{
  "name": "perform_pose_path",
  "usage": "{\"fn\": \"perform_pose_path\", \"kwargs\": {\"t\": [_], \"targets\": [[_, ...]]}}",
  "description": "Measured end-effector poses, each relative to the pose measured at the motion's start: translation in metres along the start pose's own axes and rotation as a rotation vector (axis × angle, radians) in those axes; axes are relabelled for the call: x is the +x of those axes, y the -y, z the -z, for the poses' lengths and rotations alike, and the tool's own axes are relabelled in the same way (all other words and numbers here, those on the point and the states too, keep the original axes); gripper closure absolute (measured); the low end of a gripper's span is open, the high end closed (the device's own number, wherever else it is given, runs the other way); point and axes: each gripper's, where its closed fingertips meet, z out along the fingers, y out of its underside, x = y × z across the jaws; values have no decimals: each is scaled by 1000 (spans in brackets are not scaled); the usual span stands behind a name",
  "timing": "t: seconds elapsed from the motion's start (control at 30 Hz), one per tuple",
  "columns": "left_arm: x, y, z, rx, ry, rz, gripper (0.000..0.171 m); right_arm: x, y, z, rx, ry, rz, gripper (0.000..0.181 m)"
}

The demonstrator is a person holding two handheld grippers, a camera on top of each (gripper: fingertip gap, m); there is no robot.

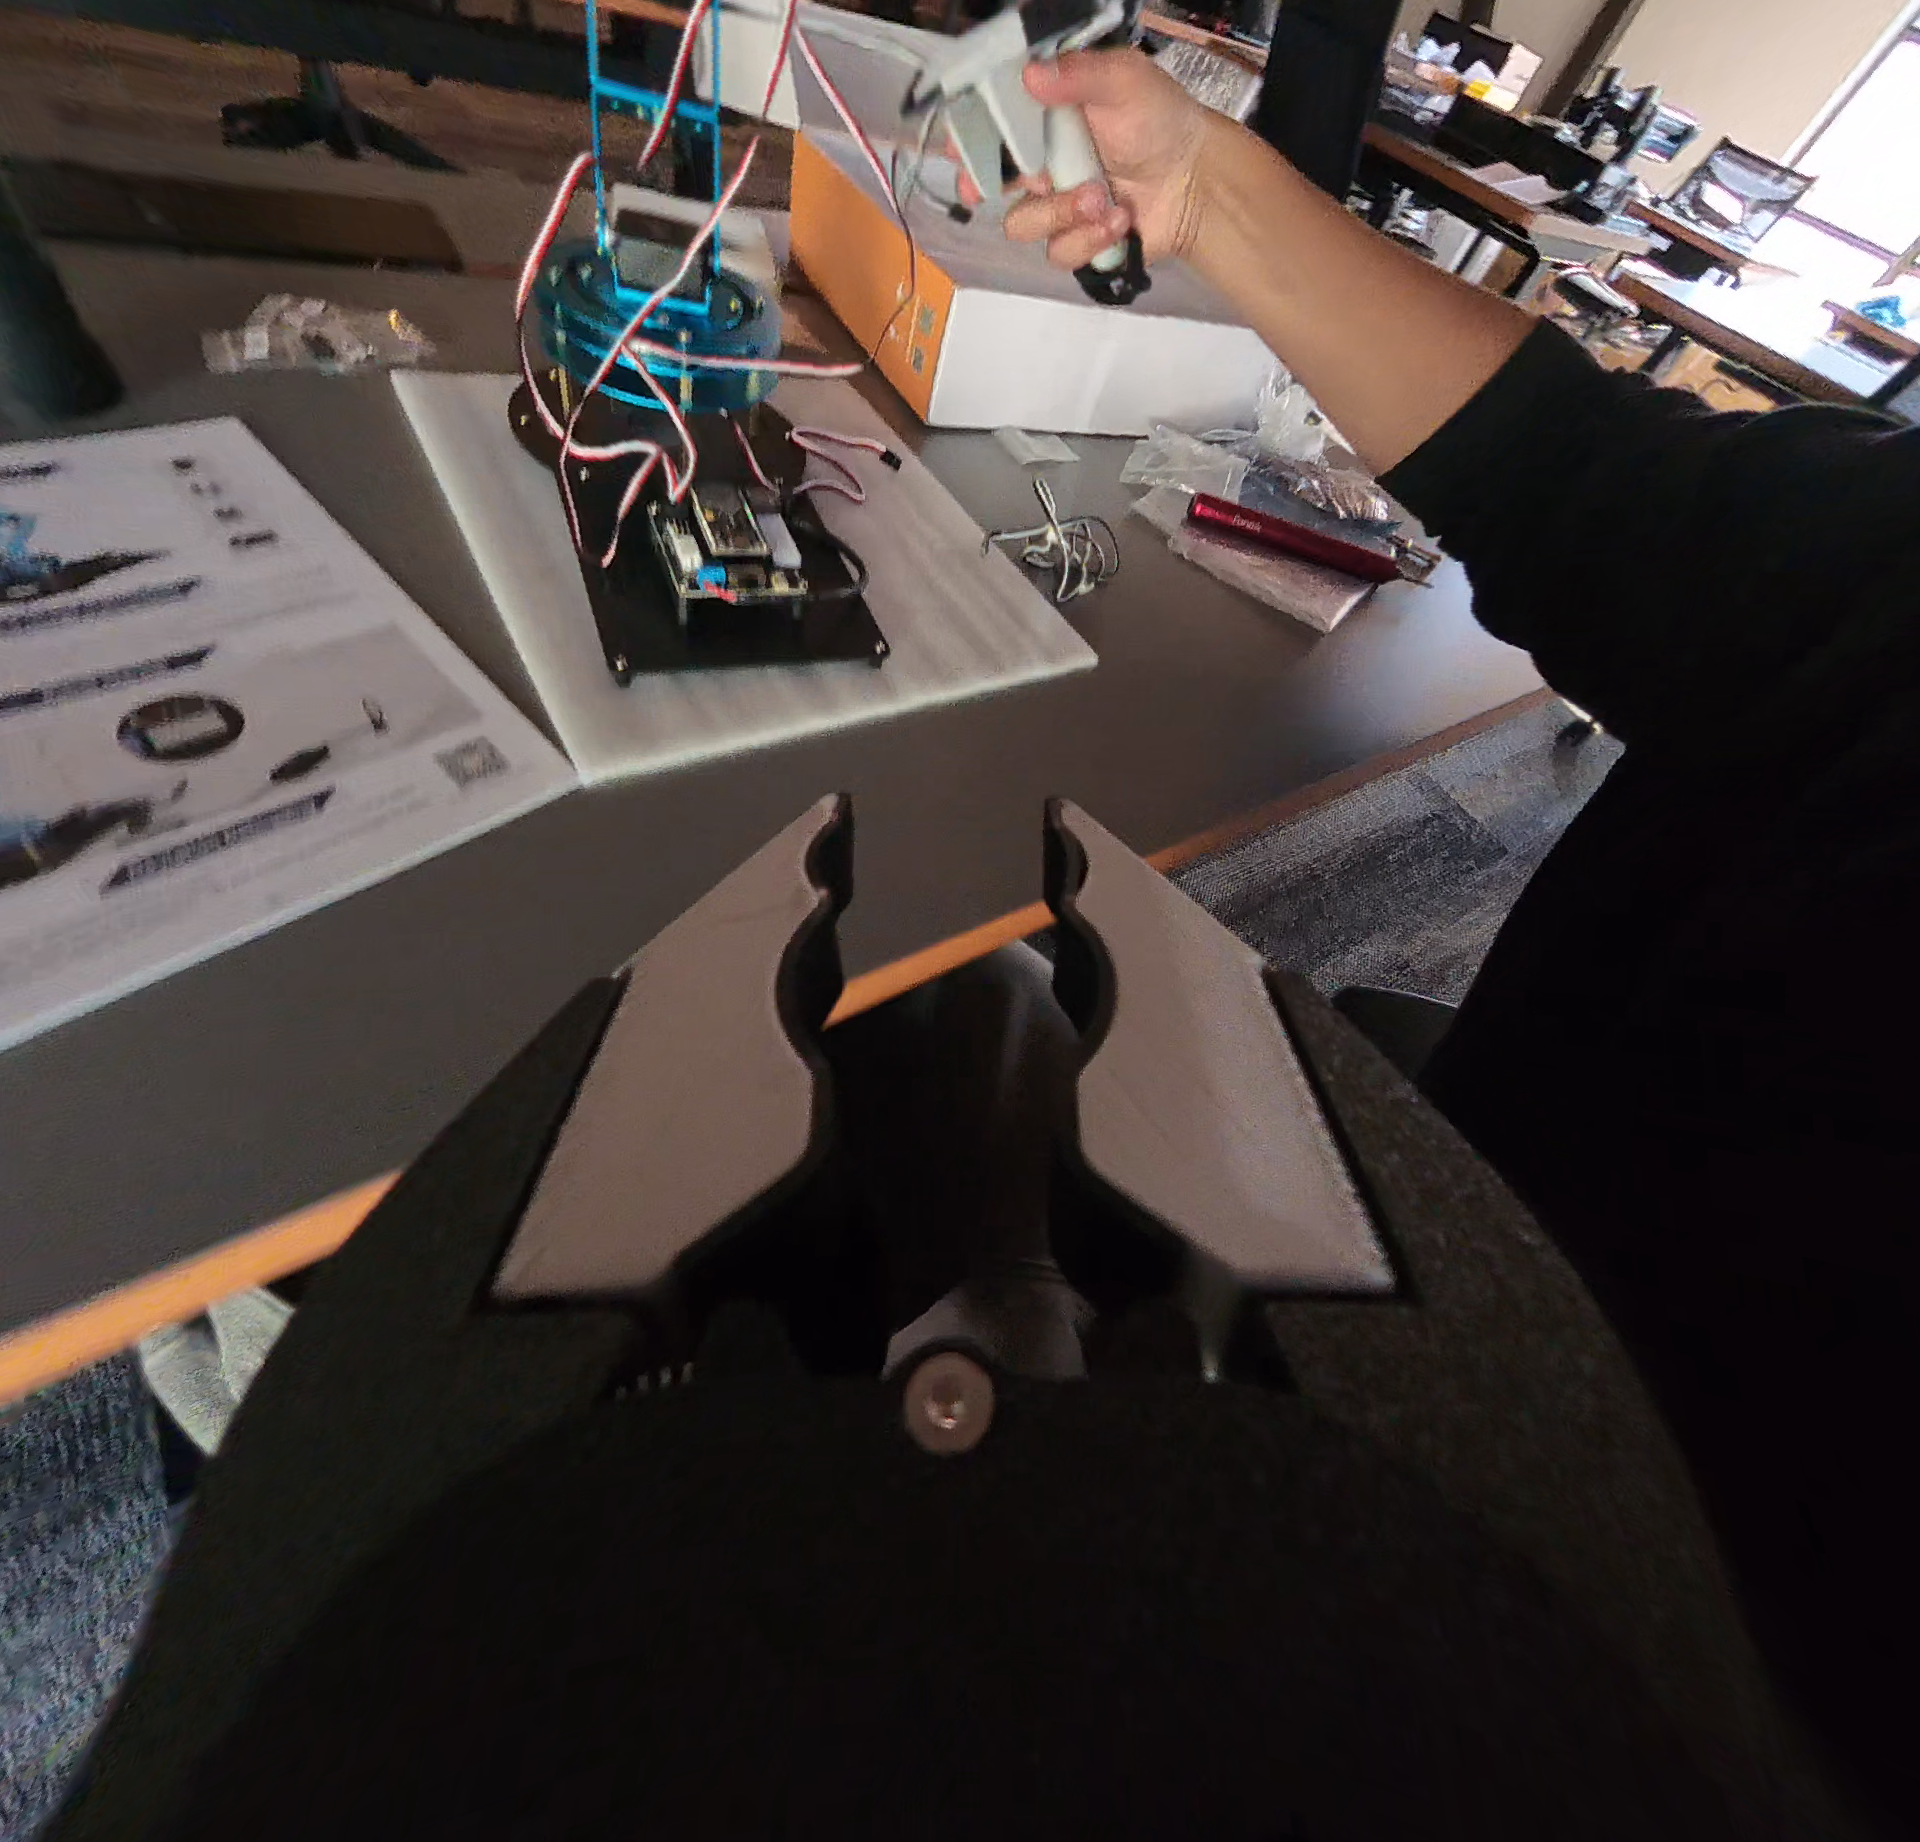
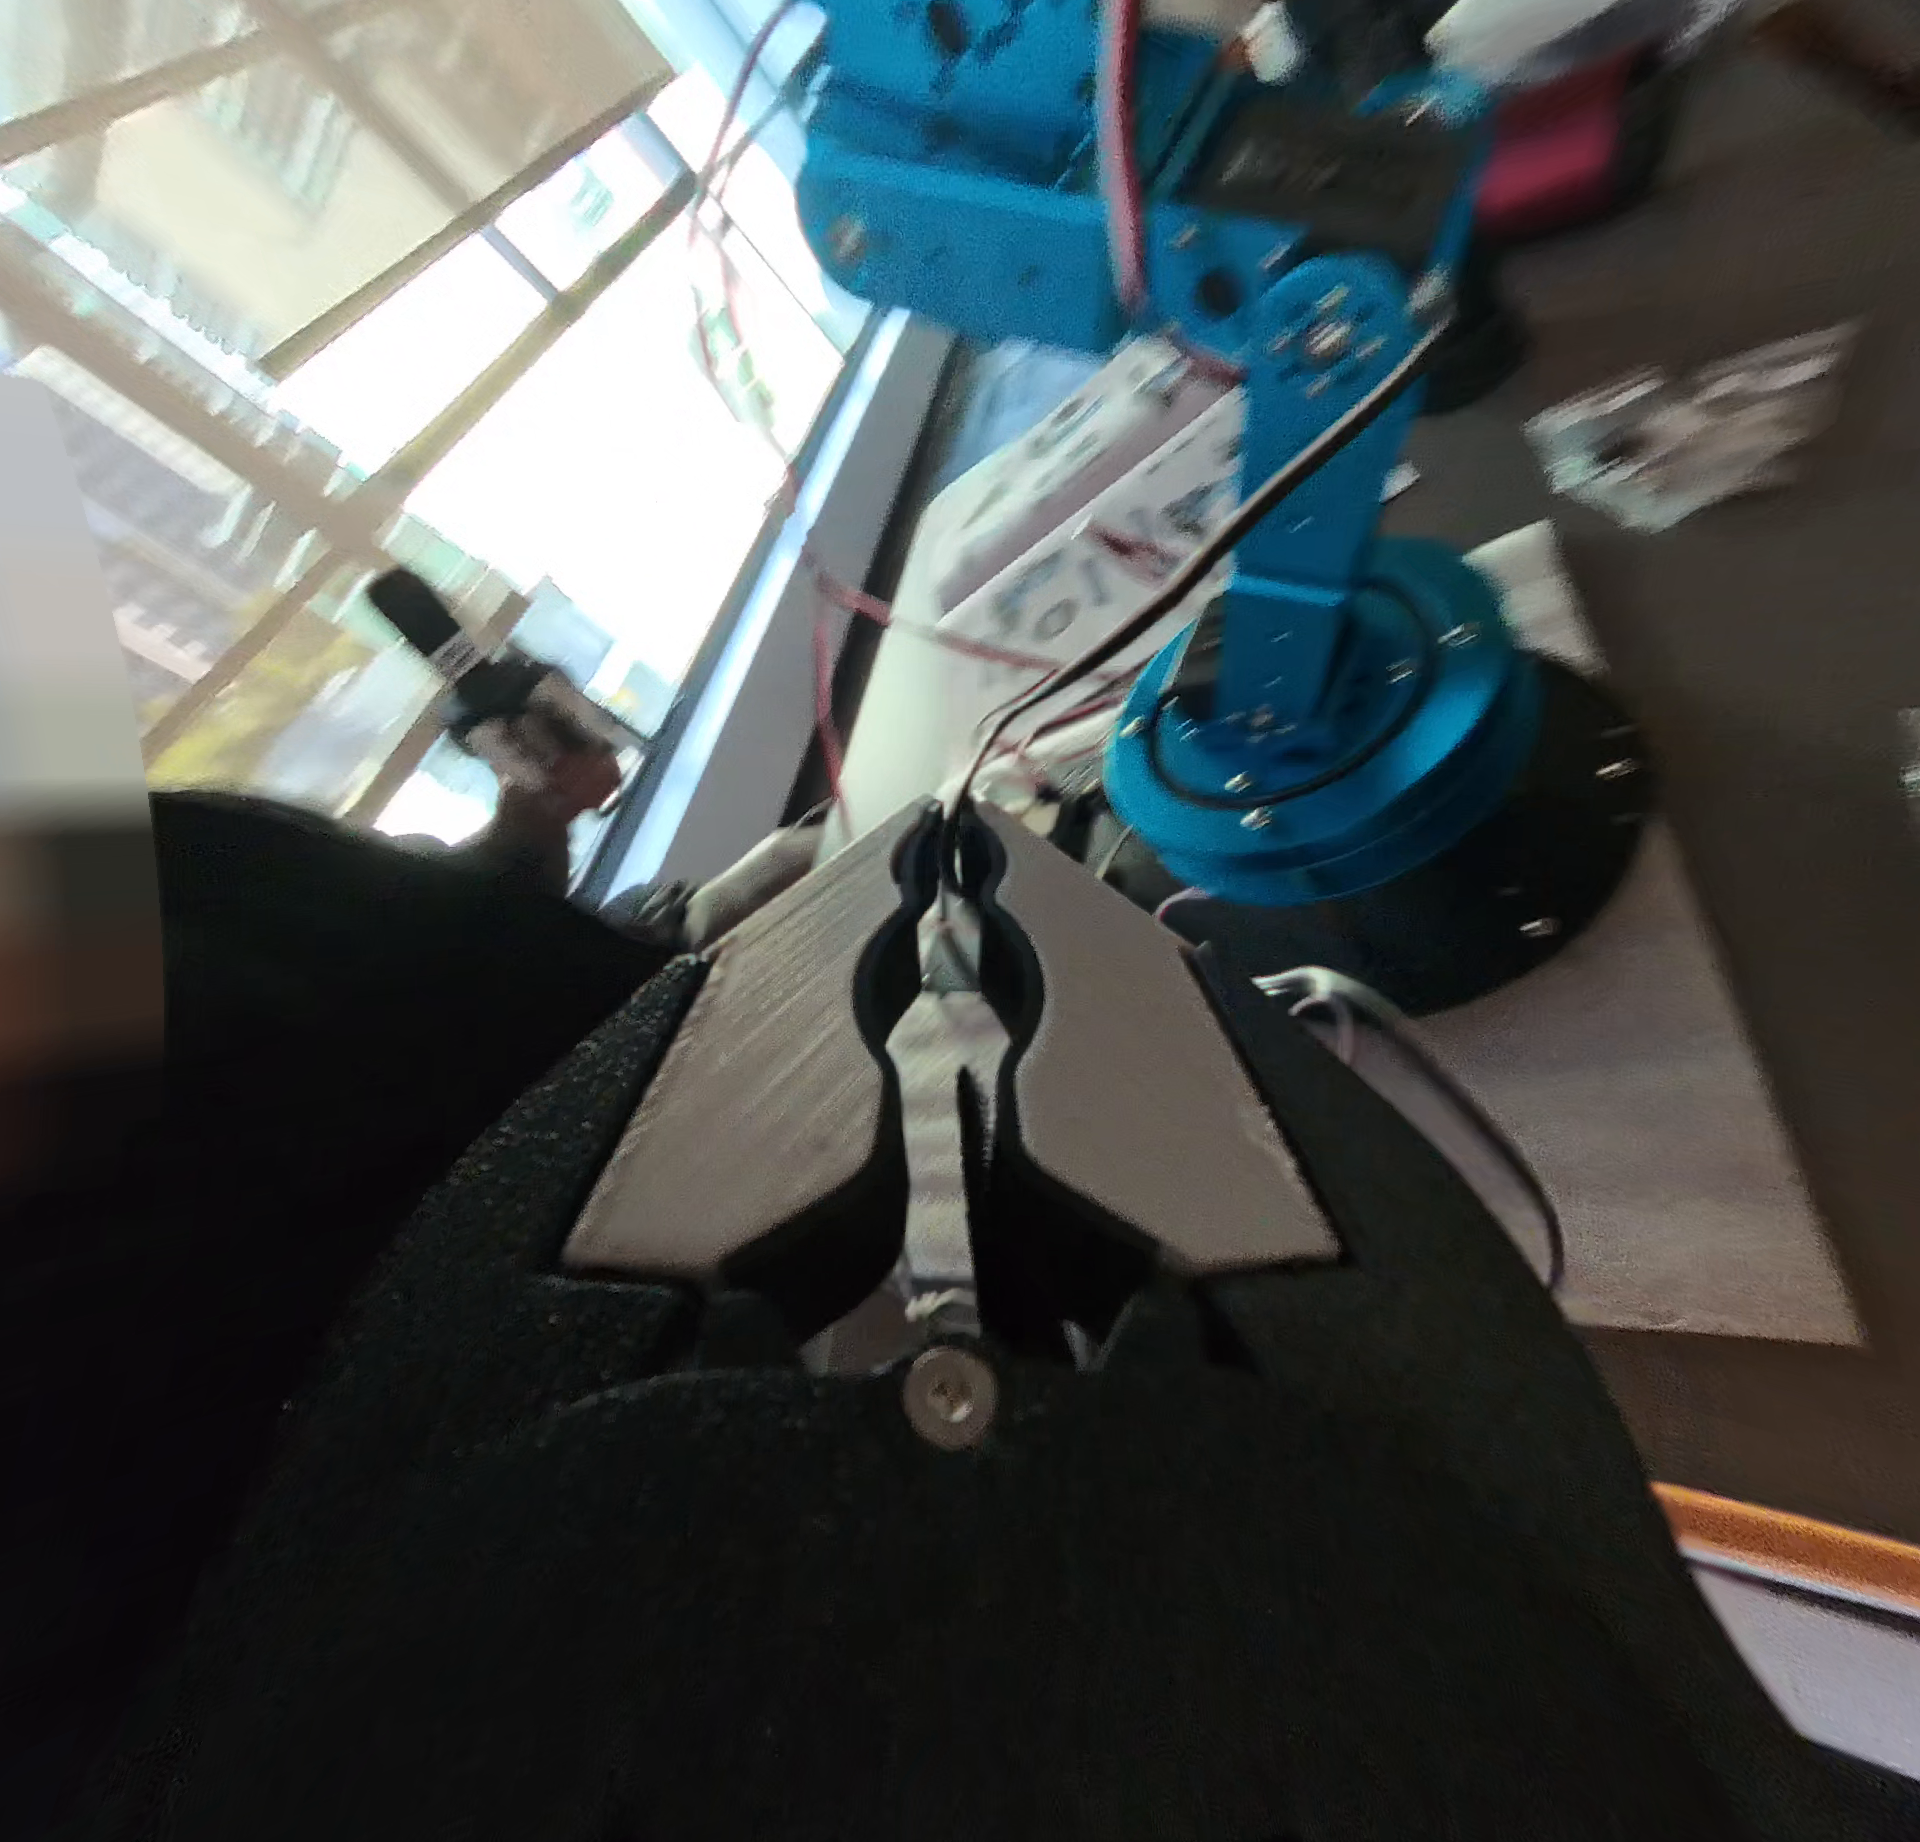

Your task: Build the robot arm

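A small blue metal robot arm kit (image 1: 644, 296) stands on a black base plate (image 1: 727, 639) with a circuit board (image 1: 727, 556), all on a white foam sheet (image 1: 956, 597). Red-white-brown wires (image 1: 623, 421) hang around it. My left gripper (image 1: 945, 836) is open and empty, low over the table's front edge. My right gripper (image 2: 945, 836) is shut on a thin dark wire (image 2: 1195, 587) that runs up past the blue arm (image 2: 1309, 504) and its round turntable (image 2: 1330, 743). In the left wrist view the right gripper (image 1: 935, 99) is raised in a hand beside the arm's upper part.
A printed instruction sheet (image 1: 208, 670) lies at the left. An orange and white box (image 1: 997, 348) stands behind the kit. A red cylindrical tool (image 1: 1288, 535), plastic bags (image 1: 312, 332) and loose white wire (image 1: 1060, 545) lie around. The table's orange edge (image 1: 987, 935) is close in front. The grippers' ends are close to 40 cm from one another. From either gripper's tips it is about 25 cm to the black base plate (image 1: 727, 639).
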Motion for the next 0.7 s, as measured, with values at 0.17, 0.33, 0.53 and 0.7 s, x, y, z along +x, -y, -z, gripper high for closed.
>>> {"fn": "perform_pose_path", "kwargs": {"t": [0.17, 0.33, 0.53, 0.7], "targets": [[-23, 30, -19, 21, -59, -57, 136, -15, -44, -3, -262, -5, 15, 178], [-57, 52, -34, 20, -94, -104, 136, -32, -59, 7, -346, -191, 120, 181], [-82, 87, -103, -121, -252, -153, 127, -56, -44, -9, -154, -353, 189, 181], [-64, 132, -204, -195, -382, -221, 92, 15, 9, 14, 201, -712, 52, 151]]}}
